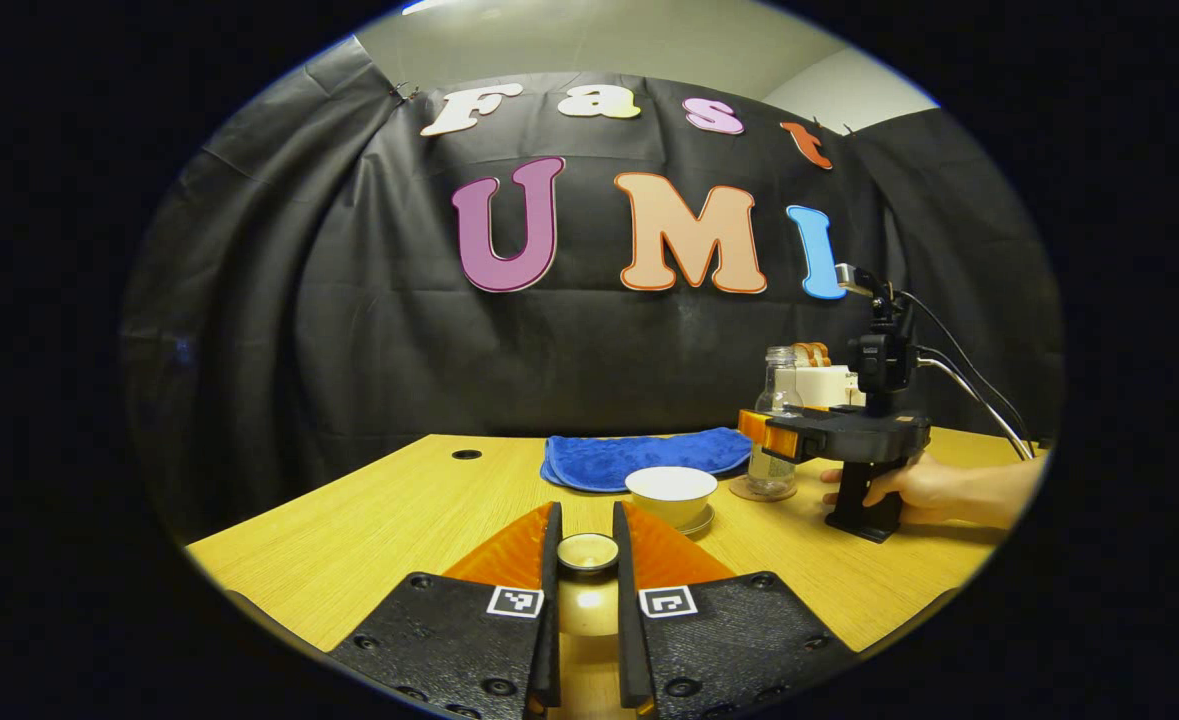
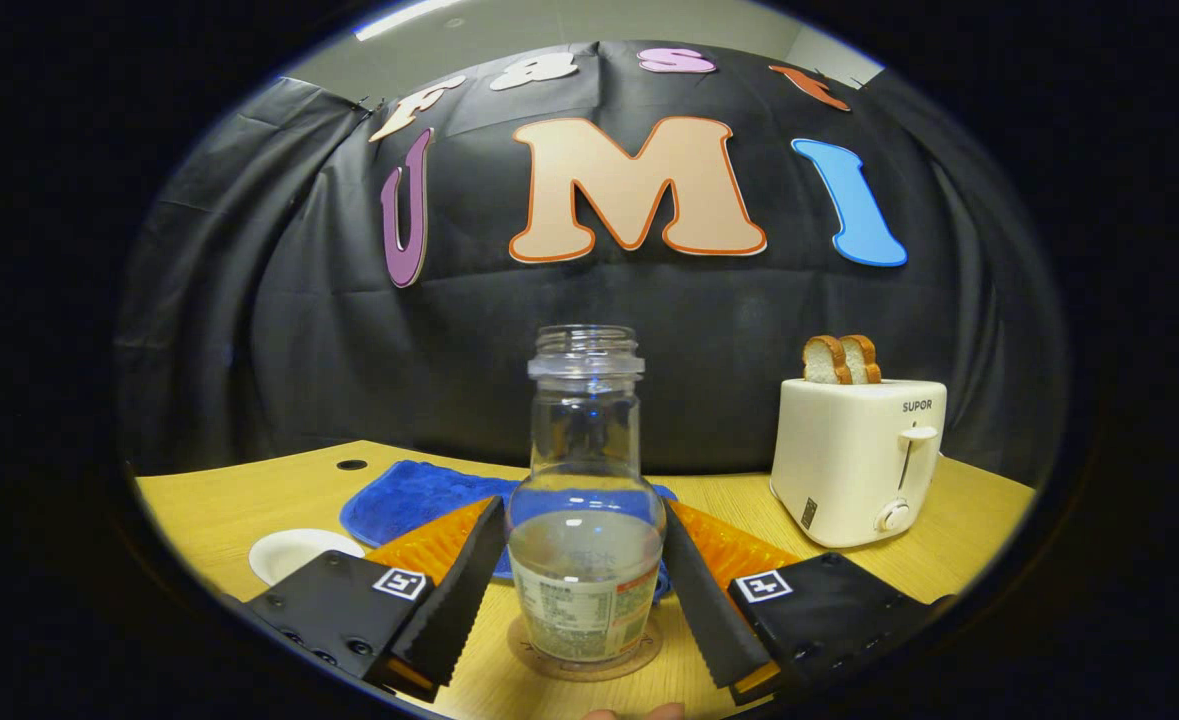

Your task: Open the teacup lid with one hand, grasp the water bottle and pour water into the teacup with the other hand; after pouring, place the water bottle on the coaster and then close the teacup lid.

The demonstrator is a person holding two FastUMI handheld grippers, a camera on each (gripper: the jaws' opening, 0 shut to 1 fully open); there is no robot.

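Right gripper view: clear ribbed-neck water bottle [image 2: 585,520] on round coaster [image 2: 589,662].

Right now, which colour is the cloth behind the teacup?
Blue cloth; left gripper view.

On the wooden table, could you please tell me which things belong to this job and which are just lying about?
For the job:
- lidless white teacup on its saucer
- small round lid between the left gripper fingers
- clear glass water bottle
- round coaster under it
- right gripper

Lying about:
- blue cloth
- white toaster holding bread slices
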